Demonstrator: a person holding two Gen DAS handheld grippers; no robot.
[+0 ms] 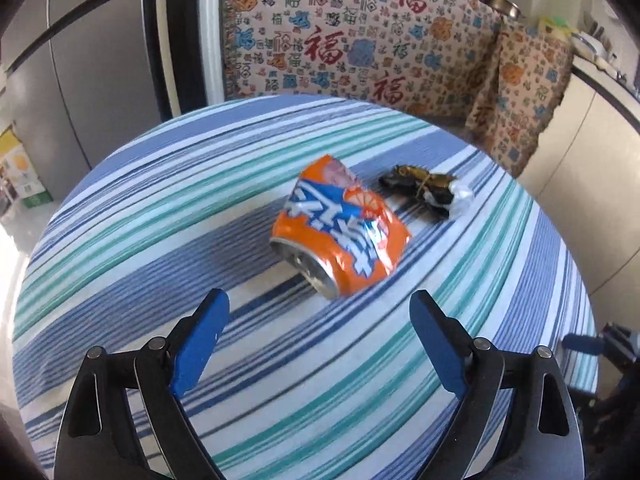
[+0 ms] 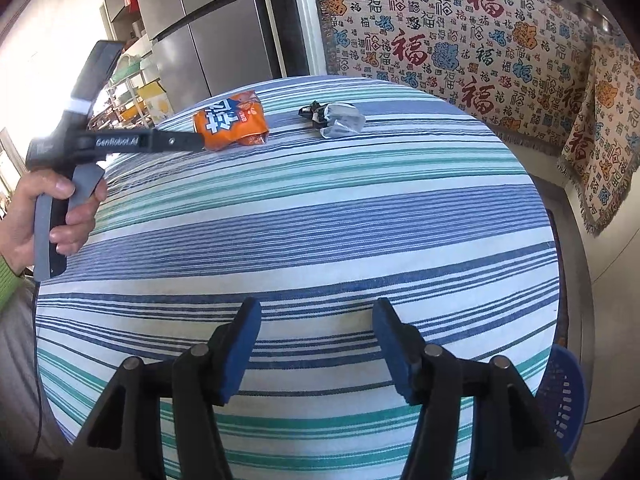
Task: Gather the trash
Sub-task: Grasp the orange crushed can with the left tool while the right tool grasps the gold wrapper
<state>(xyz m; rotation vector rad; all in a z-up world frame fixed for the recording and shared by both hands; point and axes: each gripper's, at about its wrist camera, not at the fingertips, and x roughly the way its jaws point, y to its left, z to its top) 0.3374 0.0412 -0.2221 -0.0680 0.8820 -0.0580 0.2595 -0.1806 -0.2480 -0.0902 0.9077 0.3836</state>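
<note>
Crushed can [image 1: 340, 236] at 12 o'clock of my spread left gripper [image 1: 320, 316], nearer; axis probably 11–5; right gripper [image 2: 316, 320] spread, empty.

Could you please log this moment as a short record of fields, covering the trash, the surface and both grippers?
surface: round table with striped cloth
trash 1: crushed orange can, lying on its side
trash 2: crumpled dark wrapper, beside the can, apart
left gripper: open, near the can, not touching
right gripper: open, holding nothing
bin: blue basket, at table edge
</note>
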